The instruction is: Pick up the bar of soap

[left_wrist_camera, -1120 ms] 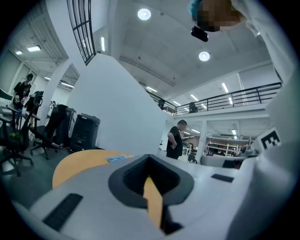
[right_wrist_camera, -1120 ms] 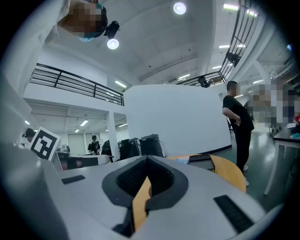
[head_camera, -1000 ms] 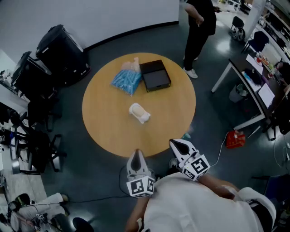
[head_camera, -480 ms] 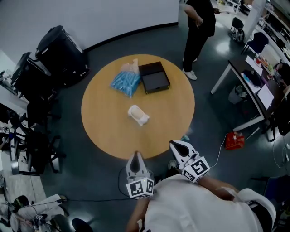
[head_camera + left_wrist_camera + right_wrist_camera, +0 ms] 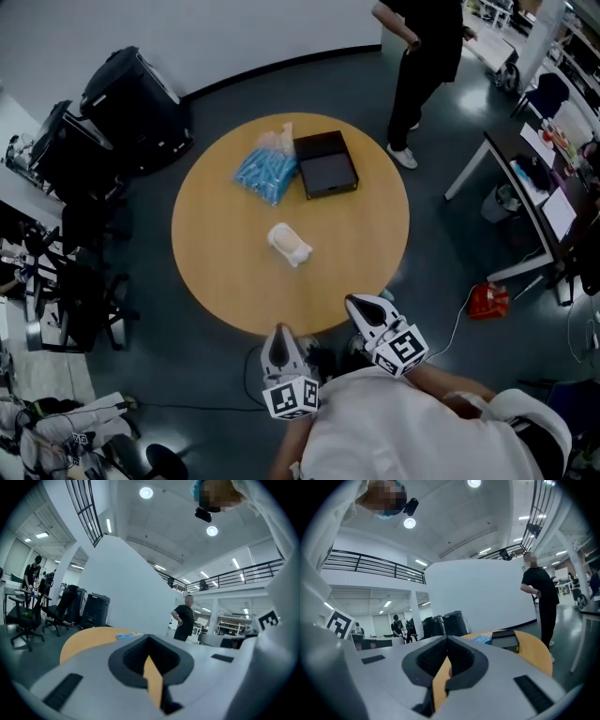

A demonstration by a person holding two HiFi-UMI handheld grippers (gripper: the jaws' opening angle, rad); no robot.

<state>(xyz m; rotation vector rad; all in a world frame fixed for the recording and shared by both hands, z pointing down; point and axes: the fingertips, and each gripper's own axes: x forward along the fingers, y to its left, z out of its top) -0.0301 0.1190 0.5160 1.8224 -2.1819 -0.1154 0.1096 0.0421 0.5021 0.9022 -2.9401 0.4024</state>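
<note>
Soap first: found the bar of soap [image 5: 289, 243] lying near the middle of the round table [image 5: 216, 272], well apart from every edge, bare wood all round it. Saw a blue bag [image 5: 265, 171] and a black box [image 5: 325, 164] just beside each other toward the far rim. Held the left gripper [image 5: 278, 332] and right gripper [image 5: 357, 306] off the near edge, both closed tight on nothing. Noted black cases [image 5: 131, 98] beyond the far left rim and a standing person [image 5: 427, 56], cut off at the top. Could not make out the soap in either gripper view.
</note>
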